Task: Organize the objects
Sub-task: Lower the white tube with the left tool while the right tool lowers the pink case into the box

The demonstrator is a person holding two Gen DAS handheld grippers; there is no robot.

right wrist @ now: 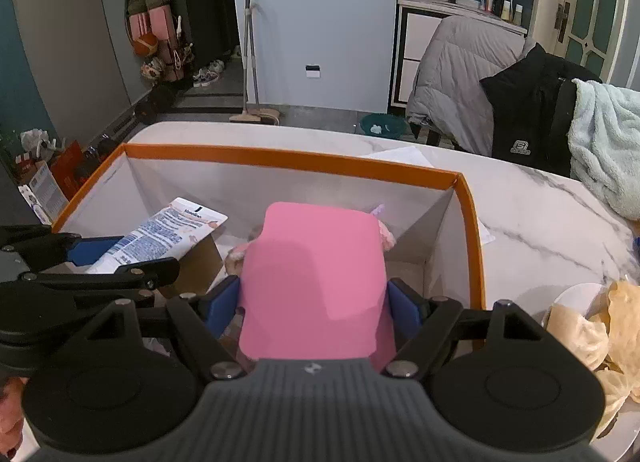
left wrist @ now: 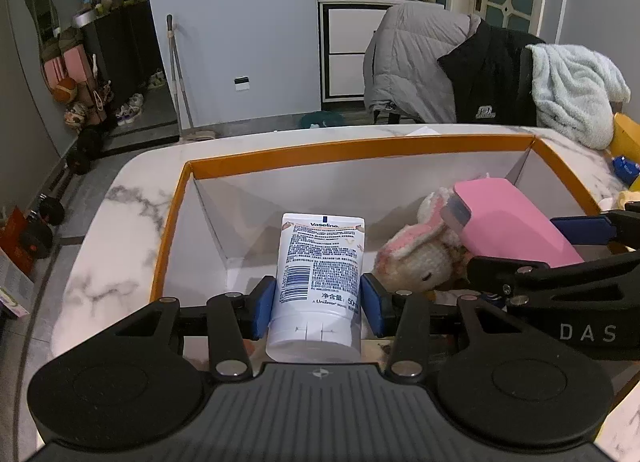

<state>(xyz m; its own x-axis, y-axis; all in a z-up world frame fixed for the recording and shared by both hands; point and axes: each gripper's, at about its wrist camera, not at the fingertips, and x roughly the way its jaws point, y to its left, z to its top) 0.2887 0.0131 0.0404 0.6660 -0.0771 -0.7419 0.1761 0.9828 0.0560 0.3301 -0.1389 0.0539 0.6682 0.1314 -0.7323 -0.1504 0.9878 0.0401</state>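
My left gripper [left wrist: 318,304] is shut on a white Vaseline tube [left wrist: 320,270] and holds it over the left part of an orange-rimmed white box [left wrist: 360,148]. My right gripper [right wrist: 314,312] is shut on a pink case [right wrist: 316,282] and holds it over the right part of the same box [right wrist: 288,158]. A pink and cream plush bunny [left wrist: 412,258] lies in the box under the pink case [left wrist: 516,222]. The tube [right wrist: 160,238] and left gripper [right wrist: 116,258] show at the left of the right wrist view.
The box stands on a white marble table [left wrist: 116,230]. Crumpled tan paper and a white plate [right wrist: 588,326] lie to the right of the box. A sheet of paper [right wrist: 400,156] lies behind it. Jackets and a light blue blanket [left wrist: 572,90] hang over chairs beyond the table.
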